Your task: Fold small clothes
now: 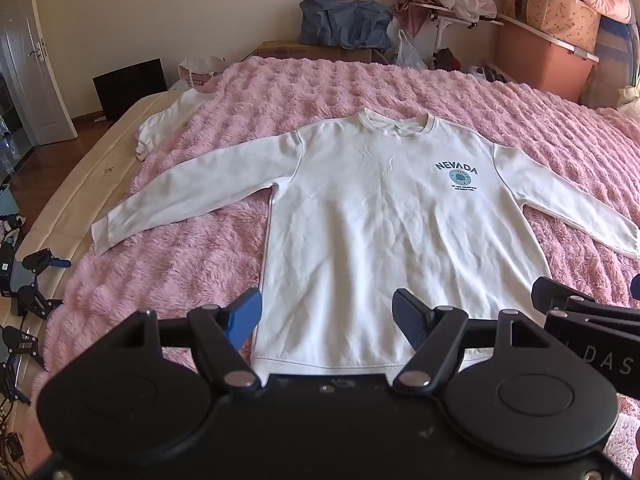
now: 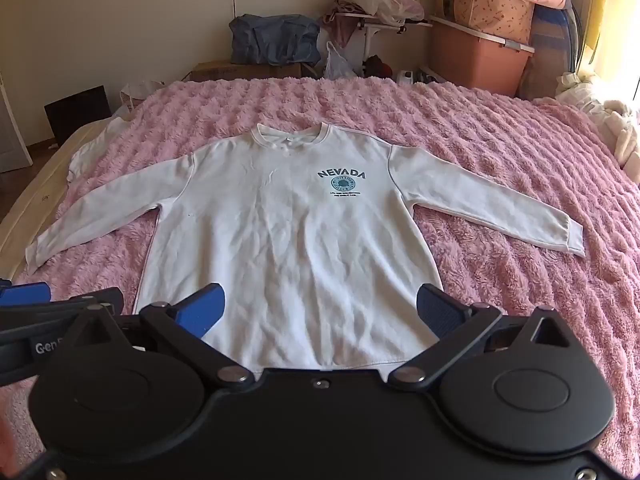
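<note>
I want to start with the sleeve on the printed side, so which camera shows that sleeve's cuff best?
The right wrist view: the sleeve lies whole on the pink blanket, with its cuff clear of the frame edge. In the left wrist view the same cuff sits at the distorted right edge, just above the other tool's body.

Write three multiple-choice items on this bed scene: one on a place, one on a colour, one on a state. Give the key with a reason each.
1. Where does the sweatshirt lie?
A. on the blanket
B. on the floor
C. in a box

2. What colour is the blanket?
A. green
B. pink
C. grey

3. How are the sweatshirt's sleeves?
A. folded over the chest
B. rolled up
C. spread out to both sides

Key: 1 A, it lies flat on the bed's blanket; 2 B, the fluffy cover is pink; 3 C, each sleeve lies out sideways, nothing folded yet.
</note>
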